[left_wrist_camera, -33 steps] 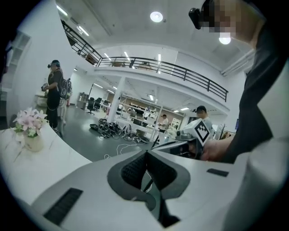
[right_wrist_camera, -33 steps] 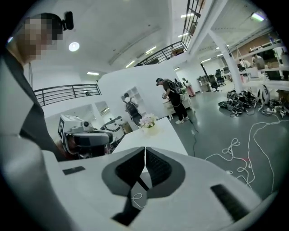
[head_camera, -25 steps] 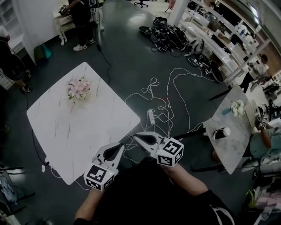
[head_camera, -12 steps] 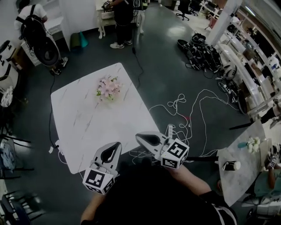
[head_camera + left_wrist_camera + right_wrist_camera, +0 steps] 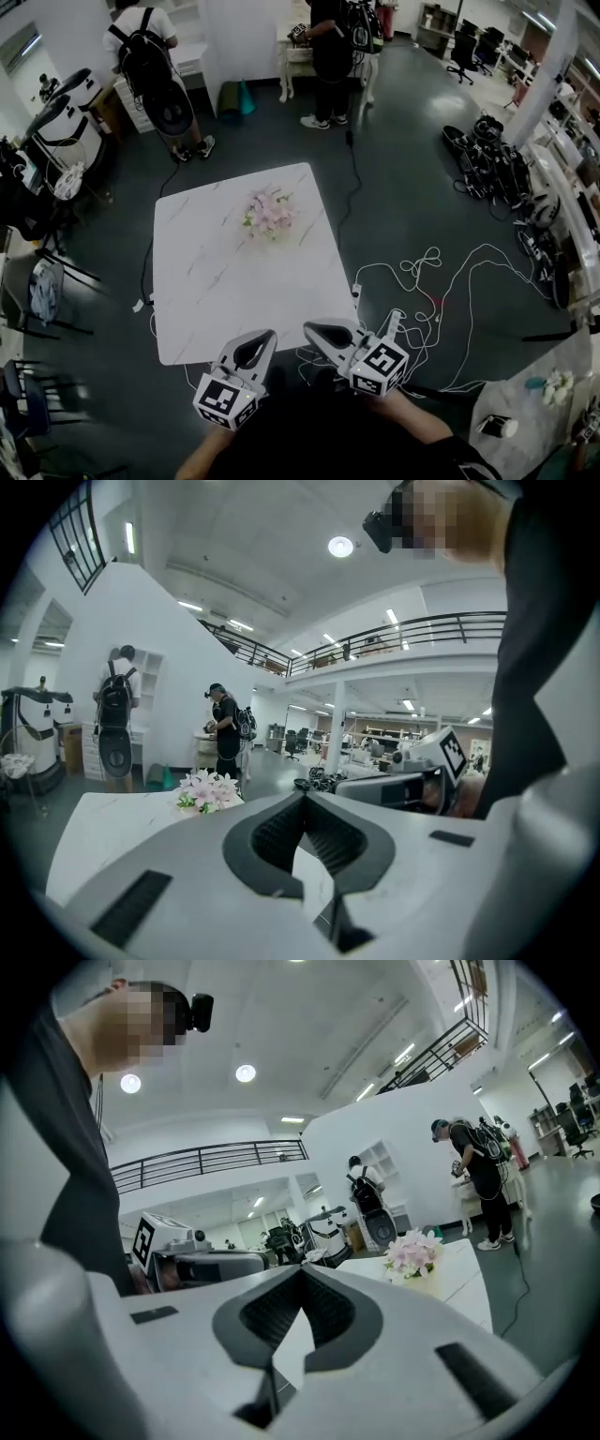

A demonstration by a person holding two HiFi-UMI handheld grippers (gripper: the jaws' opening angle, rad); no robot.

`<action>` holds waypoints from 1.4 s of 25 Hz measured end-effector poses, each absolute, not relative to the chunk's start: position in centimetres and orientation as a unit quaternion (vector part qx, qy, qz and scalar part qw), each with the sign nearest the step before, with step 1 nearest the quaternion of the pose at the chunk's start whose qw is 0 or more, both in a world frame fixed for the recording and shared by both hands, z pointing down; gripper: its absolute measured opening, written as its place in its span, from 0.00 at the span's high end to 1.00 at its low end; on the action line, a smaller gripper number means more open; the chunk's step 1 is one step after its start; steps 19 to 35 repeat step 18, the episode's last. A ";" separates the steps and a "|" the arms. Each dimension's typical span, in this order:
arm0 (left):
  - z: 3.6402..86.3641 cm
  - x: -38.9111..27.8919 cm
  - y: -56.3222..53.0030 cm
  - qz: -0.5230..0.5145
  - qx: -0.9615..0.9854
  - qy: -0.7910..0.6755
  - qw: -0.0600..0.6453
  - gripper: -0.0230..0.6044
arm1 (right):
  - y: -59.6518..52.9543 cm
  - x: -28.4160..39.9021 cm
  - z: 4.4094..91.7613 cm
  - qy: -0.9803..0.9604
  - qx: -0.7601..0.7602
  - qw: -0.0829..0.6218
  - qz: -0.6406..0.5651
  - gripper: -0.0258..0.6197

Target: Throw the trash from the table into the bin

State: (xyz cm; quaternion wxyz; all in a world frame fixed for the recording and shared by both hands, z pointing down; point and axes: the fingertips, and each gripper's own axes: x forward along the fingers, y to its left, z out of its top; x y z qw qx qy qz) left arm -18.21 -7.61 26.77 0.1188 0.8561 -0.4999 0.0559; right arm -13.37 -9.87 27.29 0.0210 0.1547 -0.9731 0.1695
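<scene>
Head view: a white, marble-patterned square table (image 5: 216, 309) stands on the dark floor and carries only a bunch of pale pink flowers (image 5: 270, 214). No trash shows on its top, and no bin can be identified with certainty anywhere in frame. The left gripper (image 5: 265, 337) and right gripper (image 5: 311, 330) hang side by side just off the table's near edge, pointing towards it. The left gripper view and right gripper view each show the jaws brought together at the tips, with only the table top visible through the hollow between the pads, so both carry nothing. A second pale table (image 5: 530, 398) at the lower right edge bears a small white cup-like item (image 5: 495, 427), too small to classify. Judgement: the scene fits either a table whose trash already lies in the bin, or an approach to trash lying outside clear view. The step in hand is therefore not settled. The evidence supports no further move beyond checking the table top and its surroundings.
</scene>
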 end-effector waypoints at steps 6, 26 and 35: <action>24.7 -18.8 -7.5 0.039 0.846 -0.523 0.094 0.94 | -10.7 -12.8 27.4 -0.976 0.152 0.030 0.151 0.96; 24.2 -23.5 -7.2 0.022 0.848 -0.524 0.081 0.94 | -9.0 -17.7 25.5 -0.980 0.150 0.023 0.128 0.96; 24.2 -23.5 -7.2 0.022 0.848 -0.524 0.081 0.94 | -9.0 -17.7 25.5 -0.980 0.150 0.023 0.128 0.96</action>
